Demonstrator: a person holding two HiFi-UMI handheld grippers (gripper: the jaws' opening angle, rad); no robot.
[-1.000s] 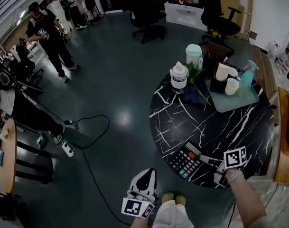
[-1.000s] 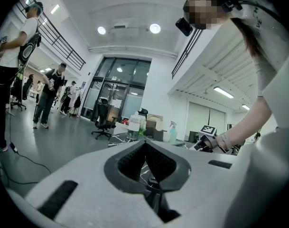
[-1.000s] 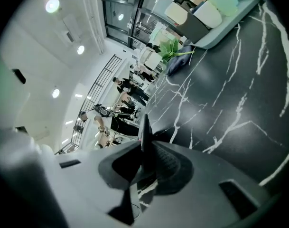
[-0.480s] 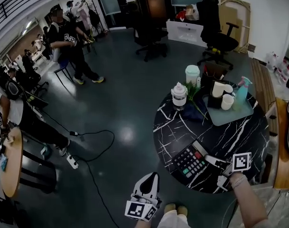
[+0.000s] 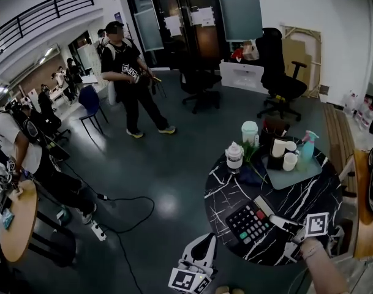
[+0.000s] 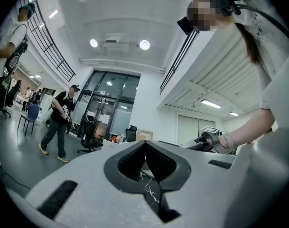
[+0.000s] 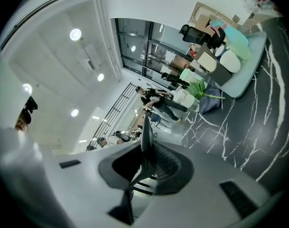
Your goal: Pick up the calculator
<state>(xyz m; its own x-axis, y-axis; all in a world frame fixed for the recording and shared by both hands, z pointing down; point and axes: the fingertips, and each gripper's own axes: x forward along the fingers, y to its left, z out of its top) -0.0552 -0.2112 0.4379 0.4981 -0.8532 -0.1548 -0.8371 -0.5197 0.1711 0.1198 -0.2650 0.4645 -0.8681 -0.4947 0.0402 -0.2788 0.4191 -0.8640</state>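
The calculator (image 5: 250, 221), black with grey, red and green keys, hangs tilted over the near edge of the round black marble table (image 5: 228, 185). My right gripper (image 5: 277, 218) is shut on its right end. In the right gripper view only a thin dark edge of the calculator (image 7: 145, 129) shows between the pads. My left gripper (image 5: 204, 239) is held over the floor to the left of the table, shut with nothing in it. In the left gripper view its jaws meet in a closed line (image 6: 144, 149).
A pale tray (image 5: 299, 171) with white cups, a teal spray bottle (image 5: 307, 148), a white jar (image 5: 234, 156), a green cup (image 5: 250, 131) and a plant stand at the table's far side. A cable and power strip (image 5: 98, 229) lie on the floor. People (image 5: 130, 78) and office chairs (image 5: 278, 72) stand beyond.
Both grippers have risen. The calculator has come up off the table with the right gripper, and the head view has tipped upward to show more of the room.
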